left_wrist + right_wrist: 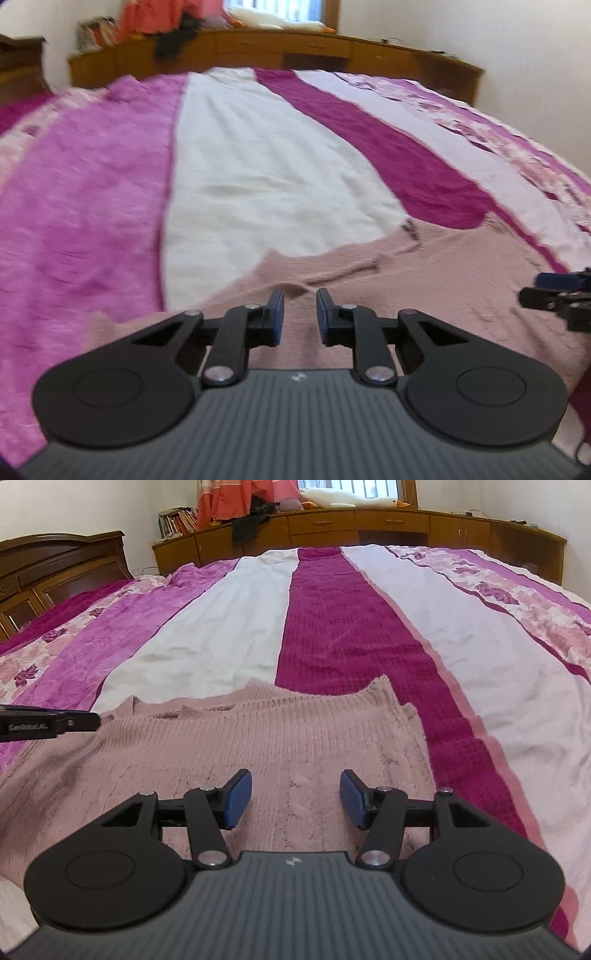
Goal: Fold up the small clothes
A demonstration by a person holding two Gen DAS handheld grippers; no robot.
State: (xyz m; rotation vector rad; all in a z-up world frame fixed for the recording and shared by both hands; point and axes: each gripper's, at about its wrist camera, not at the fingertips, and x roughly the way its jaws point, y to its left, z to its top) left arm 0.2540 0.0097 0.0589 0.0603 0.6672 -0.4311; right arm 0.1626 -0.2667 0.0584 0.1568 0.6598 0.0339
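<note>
- Left wrist view: the left gripper has its blue pads a narrow gap apart with nothing between them; they clamp no cloth. The pink knit sweater lies flat on the striped bedspread, running from under the fingers out towards 2 o'clock. Its far edge crosses the picture from about 9 o'clock, low, up to 2 o'clock. The right gripper shows at 3 o'clock, over the same sweater. This view is blurred, so finer folds are hard to read.
- Right wrist view: the right gripper has its pads well apart and empty, with the sweater straight beneath and ahead at 12 o'clock. The ribbed edge lies crosswise, from 9 to 2 o'clock, so the sweater's long axis seems to run side to side. The left gripper reaches in at 9 o'clock, near the sweater's left corner.
- Judgement: each gripper stands near its own end; the right is better centred over cloth, so a fold likely starts with both pinching the near edge.
</note>
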